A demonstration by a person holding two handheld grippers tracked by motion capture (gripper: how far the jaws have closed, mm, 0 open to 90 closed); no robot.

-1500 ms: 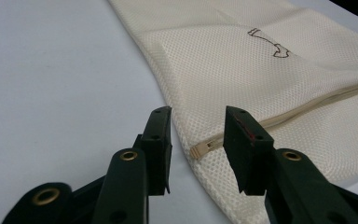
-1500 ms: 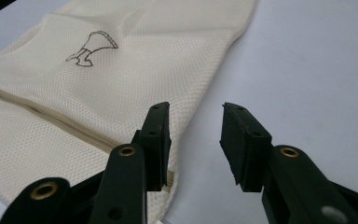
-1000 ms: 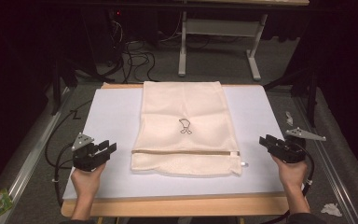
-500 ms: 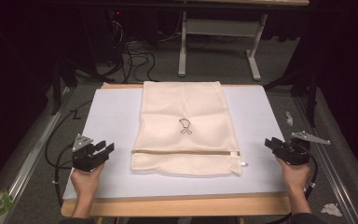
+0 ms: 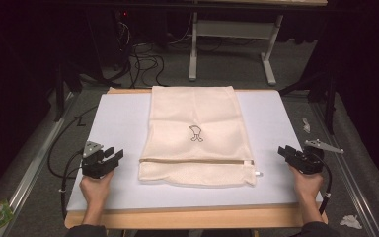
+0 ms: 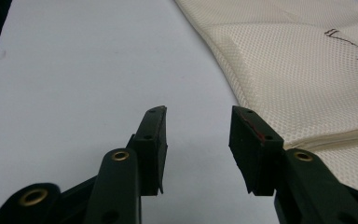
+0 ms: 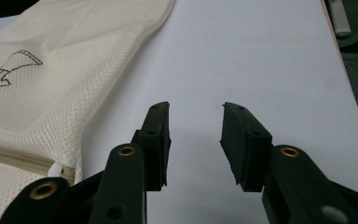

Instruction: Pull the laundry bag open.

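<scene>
Bag: cream mesh laundry bag (image 5: 193, 136) lies flat in the middle of the white worktop (image 5: 118, 118), its top edge reaching the far edge and its bottom edge stopping short of the near edge.
Bag closure: zip (image 5: 192, 160) runs across the bag near its lower end, parallel to the near edge (looks closed along its length); its white pull (image 5: 255, 173) sticks out at the bag's right side.
Bag contents: cannot tell; the bag lies flat, with no bulge visible.
Bag marking: small dark outline drawing (image 5: 195, 133) sits about mid-bag.
Left gripper: left gripper (image 5: 112, 156) held near the worktop's near-left corner, pointing toward the bag's lower left corner; jaws have just been opening and stand well apart, with bare white surface between them and nothing gripped. In the left gripper view the bag's edge (image 6: 279, 88) lies just beside the right-hand jaw, not touched.
Right gripper: right gripper (image 5: 284, 152) held by the right edge, toward the near-right corner, pointing at the zip pull; jaws gape, nothing held. In the right gripper view the bag (image 7: 56, 93) and its zip end lie off to the left, apart from the jaws.
Hands: left hand (image 5: 96, 185) and right hand (image 5: 307, 180) come in over the near edge.
Worktop base: wooden board (image 5: 192, 217) shows below the white sheet along the near edge.
</scene>
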